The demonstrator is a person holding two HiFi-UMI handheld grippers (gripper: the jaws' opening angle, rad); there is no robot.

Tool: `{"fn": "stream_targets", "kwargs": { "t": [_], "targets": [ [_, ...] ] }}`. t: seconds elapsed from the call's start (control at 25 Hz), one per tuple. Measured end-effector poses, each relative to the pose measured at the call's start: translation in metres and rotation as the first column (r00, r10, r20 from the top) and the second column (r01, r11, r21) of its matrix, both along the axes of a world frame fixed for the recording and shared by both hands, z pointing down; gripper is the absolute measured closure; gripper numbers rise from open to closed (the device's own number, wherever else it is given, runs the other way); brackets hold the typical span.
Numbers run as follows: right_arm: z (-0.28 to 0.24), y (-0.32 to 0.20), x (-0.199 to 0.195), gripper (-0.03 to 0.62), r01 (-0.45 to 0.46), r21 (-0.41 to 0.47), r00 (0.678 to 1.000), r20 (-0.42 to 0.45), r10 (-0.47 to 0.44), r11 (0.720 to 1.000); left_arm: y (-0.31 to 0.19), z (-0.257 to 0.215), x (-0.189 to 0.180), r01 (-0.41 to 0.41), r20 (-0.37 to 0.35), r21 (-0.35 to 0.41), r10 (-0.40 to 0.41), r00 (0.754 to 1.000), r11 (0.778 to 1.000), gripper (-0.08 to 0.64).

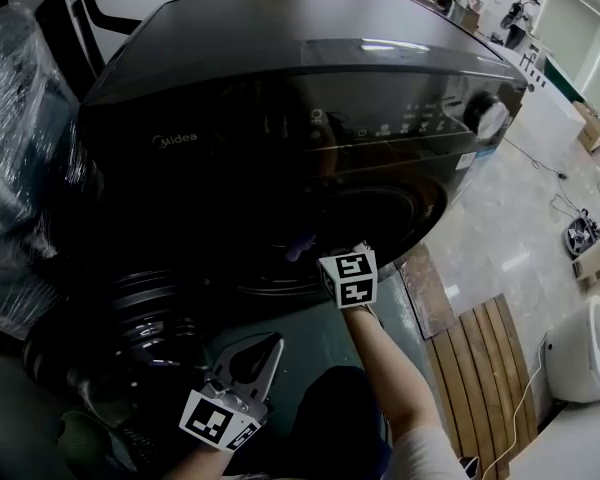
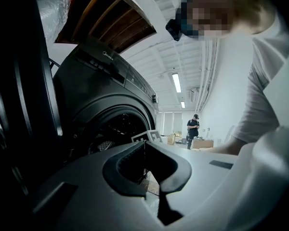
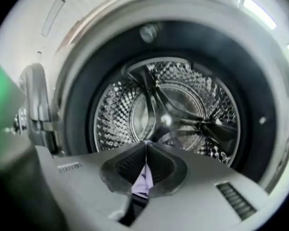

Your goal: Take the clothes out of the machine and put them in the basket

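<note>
Right gripper view: straight into the round drum [image 3: 183,105] of the washing machine [image 1: 280,98]; dimpled, shiny steel wall, smooth raised paddles, back plate bright with glare. Around the mouth a dark rubber gasket [image 3: 79,105], then a pale outer rim. Right claw [image 3: 145,144] closed tight on a lilac cloth [image 3: 143,181], a thin fold pinched between the ribbed dark pads and showing in the slot below the meeting tips, claw held at the drum mouth. Head view: same cloth seen as a small lilac scrap at the dark opening, just beside the marker cube [image 1: 348,278]; rest of the opening too dark to read. Machine body dark, glossy, with a rounded top edge and a control strip along the upper front. Round door [image 1: 130,318] swung open to the left, thick ringed glass, close beside the left claw [image 2: 144,144]. Left claw shut, tips together, nothing between them, held low and apart from the opening. Plastic-wrapped bundle [image 1: 20,118] crowding the machine's left side. To the right, pale polished floor [image 1: 500,238] with open room; wooden slat panel [image 1: 485,353] lying flat near the machine's front corner.
</note>
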State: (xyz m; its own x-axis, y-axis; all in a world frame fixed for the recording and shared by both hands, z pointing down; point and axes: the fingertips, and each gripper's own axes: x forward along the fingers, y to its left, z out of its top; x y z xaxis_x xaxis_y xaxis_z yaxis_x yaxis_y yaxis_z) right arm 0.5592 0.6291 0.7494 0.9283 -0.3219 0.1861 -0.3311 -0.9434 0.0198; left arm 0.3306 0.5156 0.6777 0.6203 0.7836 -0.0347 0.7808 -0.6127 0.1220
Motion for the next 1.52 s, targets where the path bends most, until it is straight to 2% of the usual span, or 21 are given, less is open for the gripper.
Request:
{"fn": "stream_targets", "kwargs": {
  "t": [0.28, 0.48, 0.72, 1.08, 1.28, 1.52],
  "targets": [
    [-0.046, 0.008, -0.051, 0.580, -0.009, 0.066, 0.995, -0.095, 0.015, 0.998, -0.004, -0.011, -0.010, -0.024, -0.020, -0.015, 0.023, 1.000, 1.000, 0.537],
    [-0.075, 0.018, -0.092, 0.580, -0.035, 0.054, 0.983, -0.177, 0.044, 0.998, -0.013, -0.021, -0.013, -0.026, -0.039, -0.027, 0.025, 0.999, 0.999, 0.537],
    [-0.095, 0.018, -0.144, 0.579, -0.045, 0.079, 0.973, -0.222, 0.062, 0.996, -0.027, -0.031, -0.017, -0.013, -0.055, -0.033, 0.012, 0.998, 0.999, 0.537],
    [-0.143, 0.018, -0.196, 0.579, -0.059, 0.139, 0.940, -0.327, 0.102, 0.989, -0.034, -0.037, -0.019, -0.024, -0.058, -0.025, 0.023, 0.998, 0.999, 0.538],
    [-0.170, 0.018, -0.218, 0.580, -0.084, 0.128, 0.936, -0.330, 0.123, 0.988, -0.029, -0.056, -0.022, -0.054, -0.014, -0.016, 0.054, 0.998, 0.998, 0.538],
    [-0.223, 0.006, -0.248, 0.578, -0.080, 0.101, 0.956, -0.272, 0.105, 0.992, -0.031, -0.126, -0.028, -0.083, 0.041, 0.005, 0.082, 0.996, 0.997, 0.538]
  ]
}}
